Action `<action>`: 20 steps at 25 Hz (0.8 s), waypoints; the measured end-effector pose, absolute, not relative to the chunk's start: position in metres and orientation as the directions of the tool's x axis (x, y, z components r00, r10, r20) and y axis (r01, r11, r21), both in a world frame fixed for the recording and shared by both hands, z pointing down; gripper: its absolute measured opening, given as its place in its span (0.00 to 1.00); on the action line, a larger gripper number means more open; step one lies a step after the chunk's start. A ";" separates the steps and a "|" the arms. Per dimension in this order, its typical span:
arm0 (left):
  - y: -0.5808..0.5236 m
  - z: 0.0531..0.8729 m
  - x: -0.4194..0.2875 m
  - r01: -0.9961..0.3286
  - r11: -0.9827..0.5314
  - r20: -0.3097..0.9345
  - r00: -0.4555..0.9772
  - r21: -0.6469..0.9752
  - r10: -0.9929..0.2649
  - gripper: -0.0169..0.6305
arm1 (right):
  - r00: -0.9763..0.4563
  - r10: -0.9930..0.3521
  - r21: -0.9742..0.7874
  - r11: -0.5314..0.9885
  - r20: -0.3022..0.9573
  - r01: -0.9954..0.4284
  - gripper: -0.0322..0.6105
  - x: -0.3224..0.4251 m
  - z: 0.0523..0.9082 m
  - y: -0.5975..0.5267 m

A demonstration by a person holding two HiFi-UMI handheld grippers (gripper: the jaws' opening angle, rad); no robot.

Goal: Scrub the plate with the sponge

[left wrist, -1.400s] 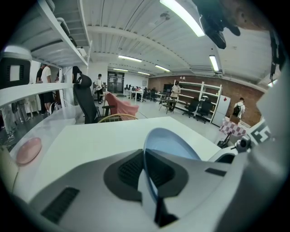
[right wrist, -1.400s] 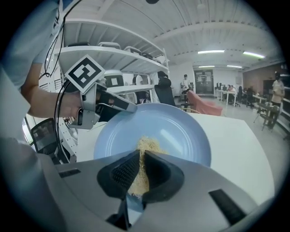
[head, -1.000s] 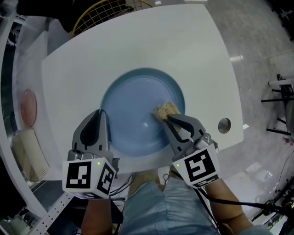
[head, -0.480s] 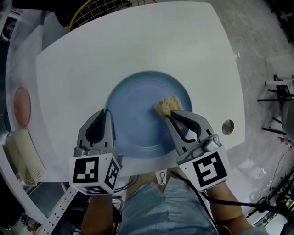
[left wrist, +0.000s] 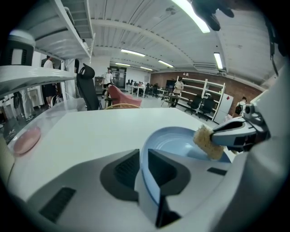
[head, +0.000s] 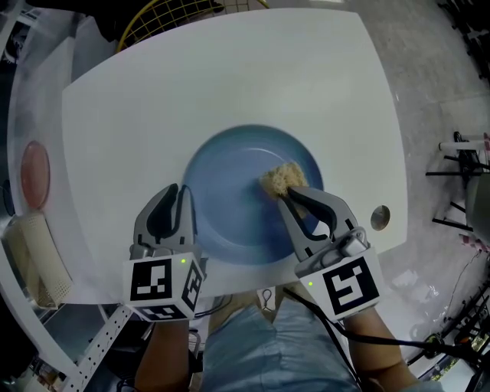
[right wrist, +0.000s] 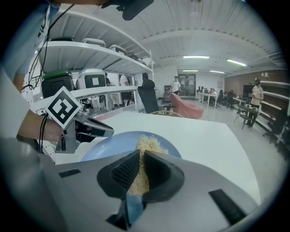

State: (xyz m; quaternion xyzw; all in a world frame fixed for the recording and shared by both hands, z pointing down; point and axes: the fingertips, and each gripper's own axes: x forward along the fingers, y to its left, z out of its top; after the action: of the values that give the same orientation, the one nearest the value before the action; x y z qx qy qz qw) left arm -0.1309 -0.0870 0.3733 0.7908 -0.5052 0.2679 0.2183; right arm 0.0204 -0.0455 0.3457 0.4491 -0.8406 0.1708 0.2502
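A round blue plate (head: 230, 176) lies on the white table (head: 230, 84). My left gripper (head: 181, 193) is shut on the plate's near left rim, and the rim runs between its jaws (left wrist: 142, 156). A tan, frayed sponge (head: 282, 180) rests on the right half of the plate. My right gripper (head: 285, 196) is shut on the sponge and presses it onto the plate's surface. In the right gripper view the sponge (right wrist: 146, 147) sticks out past the fingertips over the plate (right wrist: 108, 147). The left gripper view shows the sponge (left wrist: 207, 141) tilted against the plate (left wrist: 176, 142).
A pink dish (head: 34, 172) sits at the table's left edge, with a beige ribbed object (head: 37, 260) below it. A yellow wire basket (head: 164, 19) stands beyond the far edge. A round metal fitting (head: 380, 218) is set in the table's right corner. Shelving stands to the left.
The sponge in my right gripper has slid slightly toward the plate's middle. My left gripper keeps its hold on the rim. The view has shifted a little.
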 end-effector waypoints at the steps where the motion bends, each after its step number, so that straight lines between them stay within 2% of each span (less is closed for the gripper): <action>1: -0.087 0.370 -0.133 -0.919 -0.388 0.638 0.338 0.068 -0.691 0.11 | -0.474 -0.673 -0.061 0.540 0.568 -0.840 0.11 0.020 0.344 -0.046; 5: -0.083 0.351 -0.135 -0.931 -0.363 0.601 0.315 0.045 -0.734 0.11 | -0.497 -0.693 -0.072 0.545 0.523 -0.836 0.11 0.019 0.329 -0.048; 9: -0.074 0.311 -0.133 -0.941 -0.336 0.518 0.309 0.043 -0.798 0.07 | -0.519 -0.715 -0.073 0.554 0.468 -0.829 0.11 0.020 0.299 -0.046; 15: -0.056 0.224 -0.126 -0.951 -0.306 0.308 0.277 -0.051 -0.910 0.05 | -0.540 -0.769 0.012 0.578 0.340 -0.816 0.11 0.027 0.236 -0.042; 20: -0.037 0.156 -0.128 -0.967 -0.222 0.131 0.206 -0.122 -0.970 0.05 | -0.565 -0.798 0.060 0.587 0.210 -0.807 0.11 0.033 0.177 -0.037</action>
State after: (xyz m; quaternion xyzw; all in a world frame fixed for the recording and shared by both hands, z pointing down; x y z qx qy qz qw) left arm -0.1280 -0.0368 0.1564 0.7765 -0.6237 0.0897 -0.0068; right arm 0.0327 -0.0373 0.1767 0.4539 -0.8842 0.0215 0.1080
